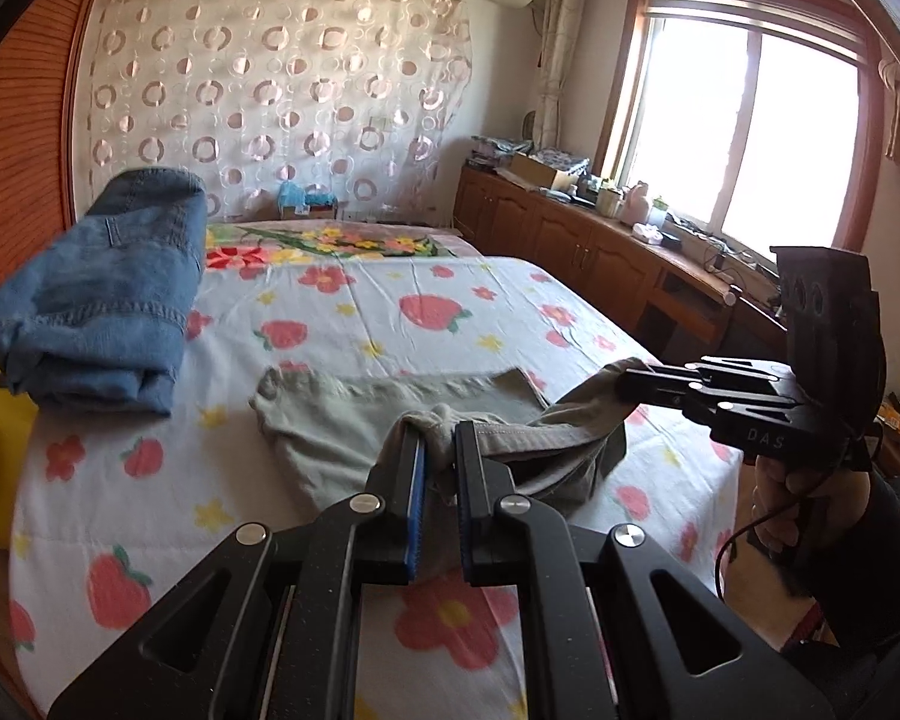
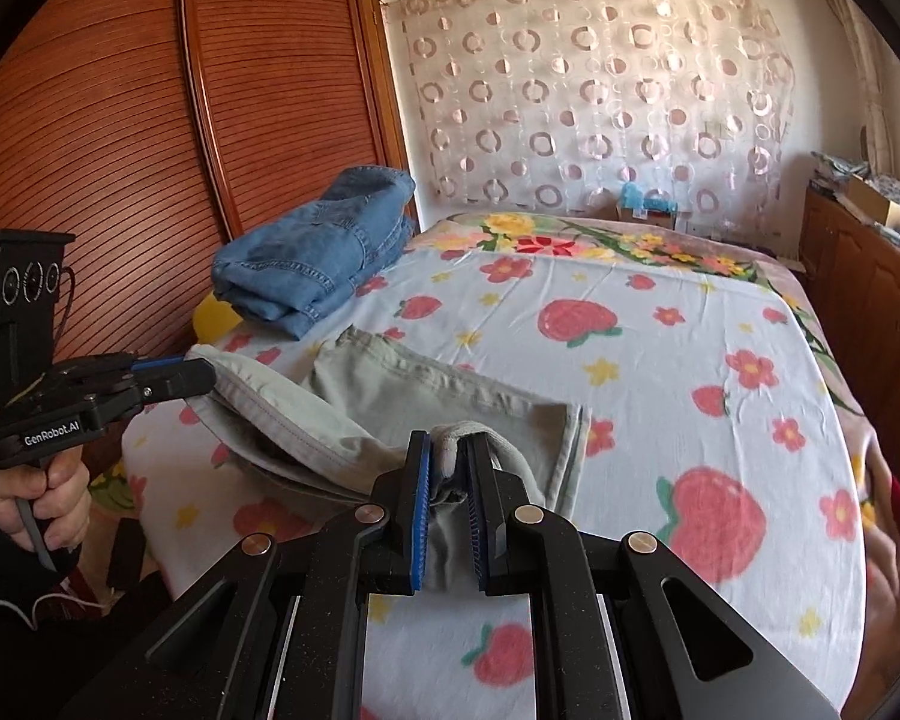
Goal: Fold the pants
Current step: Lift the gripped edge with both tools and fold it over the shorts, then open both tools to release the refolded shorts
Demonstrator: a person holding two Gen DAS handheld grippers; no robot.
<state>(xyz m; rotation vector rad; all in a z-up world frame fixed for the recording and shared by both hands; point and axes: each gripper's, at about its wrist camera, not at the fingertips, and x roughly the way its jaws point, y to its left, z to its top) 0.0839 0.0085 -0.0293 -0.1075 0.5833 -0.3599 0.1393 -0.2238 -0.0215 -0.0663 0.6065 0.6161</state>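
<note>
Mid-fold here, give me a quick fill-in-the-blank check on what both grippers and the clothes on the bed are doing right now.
1. The left gripper and the right gripper are each shut on the ____ pants.
2. The folded jeans near the wooden wardrobe are ____ in colour.
3. The bedsheet is printed with flowers and ____.
4. The far part of the grey-green pants lies flat on the bed, while the gripped edge is ____ off it.

Missing words: grey-green; blue; strawberries; lifted

Left claw point(image 1: 438, 456) pinching grey pants point(image 1: 354, 420) — right claw point(image 1: 627, 387) too
</note>
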